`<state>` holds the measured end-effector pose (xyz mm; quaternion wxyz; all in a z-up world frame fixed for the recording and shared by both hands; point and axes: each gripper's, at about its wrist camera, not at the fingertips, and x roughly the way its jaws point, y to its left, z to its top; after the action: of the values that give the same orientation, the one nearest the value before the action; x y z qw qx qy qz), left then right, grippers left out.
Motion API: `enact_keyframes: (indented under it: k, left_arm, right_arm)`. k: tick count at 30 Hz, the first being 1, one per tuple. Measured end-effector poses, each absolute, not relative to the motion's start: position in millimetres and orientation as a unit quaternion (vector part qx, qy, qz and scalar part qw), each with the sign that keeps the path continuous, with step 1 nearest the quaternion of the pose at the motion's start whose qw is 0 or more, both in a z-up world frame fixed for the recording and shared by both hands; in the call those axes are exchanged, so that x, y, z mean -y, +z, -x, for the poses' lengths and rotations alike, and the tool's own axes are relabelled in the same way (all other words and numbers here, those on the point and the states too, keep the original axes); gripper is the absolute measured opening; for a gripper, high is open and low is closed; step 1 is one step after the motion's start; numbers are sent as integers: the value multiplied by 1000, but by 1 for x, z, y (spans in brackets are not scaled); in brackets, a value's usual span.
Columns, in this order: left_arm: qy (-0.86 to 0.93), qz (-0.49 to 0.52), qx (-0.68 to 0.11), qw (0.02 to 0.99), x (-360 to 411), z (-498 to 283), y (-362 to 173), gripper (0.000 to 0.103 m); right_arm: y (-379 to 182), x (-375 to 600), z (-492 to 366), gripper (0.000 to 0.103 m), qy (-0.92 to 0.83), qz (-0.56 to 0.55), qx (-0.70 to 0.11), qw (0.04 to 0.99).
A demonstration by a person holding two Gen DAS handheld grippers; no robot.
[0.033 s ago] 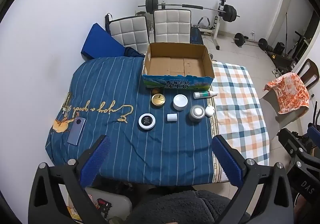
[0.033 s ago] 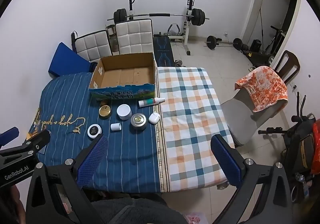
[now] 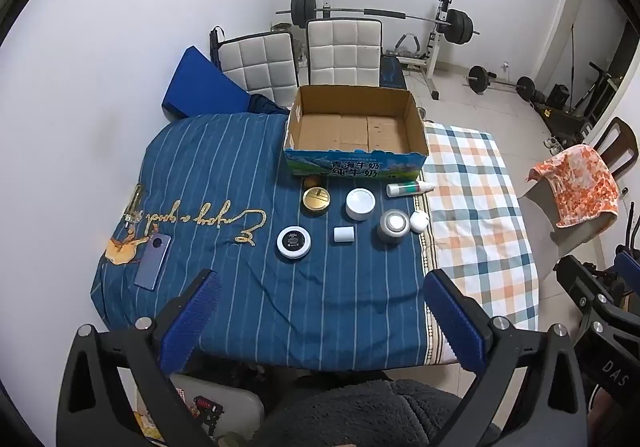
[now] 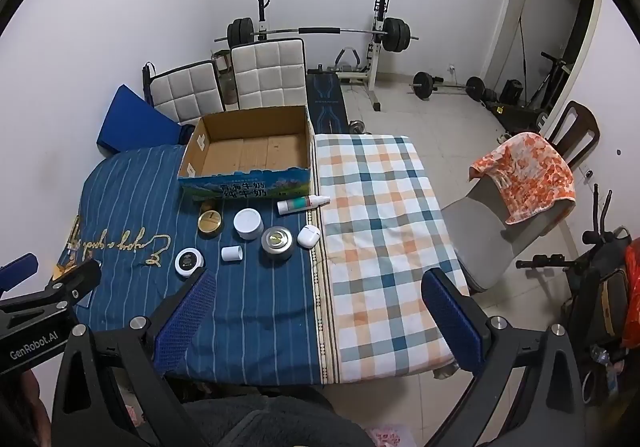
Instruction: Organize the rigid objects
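An open, empty cardboard box [image 3: 354,131] [image 4: 248,151] stands at the back of the table. In front of it lie a gold tin [image 3: 316,199], a white jar [image 3: 360,203], a white and green tube [image 3: 408,188], a silver tin [image 3: 393,225], a white earbud case [image 3: 419,222], a small white cylinder [image 3: 343,234] and a black-topped white disc [image 3: 294,242]. A small orange thing [image 3: 312,180] lies against the box front. My left gripper [image 3: 320,319] is open and empty, well short of them. My right gripper [image 4: 320,315] is open and empty over the cloth's near edge.
A blue phone [image 3: 153,262] lies at the table's left on the blue striped cloth [image 3: 224,287]; a checked cloth [image 4: 384,247] covers the right side. Two white chairs [image 3: 312,59] stand behind the table. A grey chair with an orange towel [image 4: 528,175] stands at the right. Weights are at the back.
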<state>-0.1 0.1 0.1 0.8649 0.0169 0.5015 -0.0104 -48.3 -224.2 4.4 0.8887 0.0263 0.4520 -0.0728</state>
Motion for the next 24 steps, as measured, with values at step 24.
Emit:
enact_keyframes:
  k: [24]
  left_arm:
    - [-14, -16, -497, 868, 5, -2, 8, 103]
  right_arm:
    - [18, 222, 57, 103, -75, -21, -439, 895]
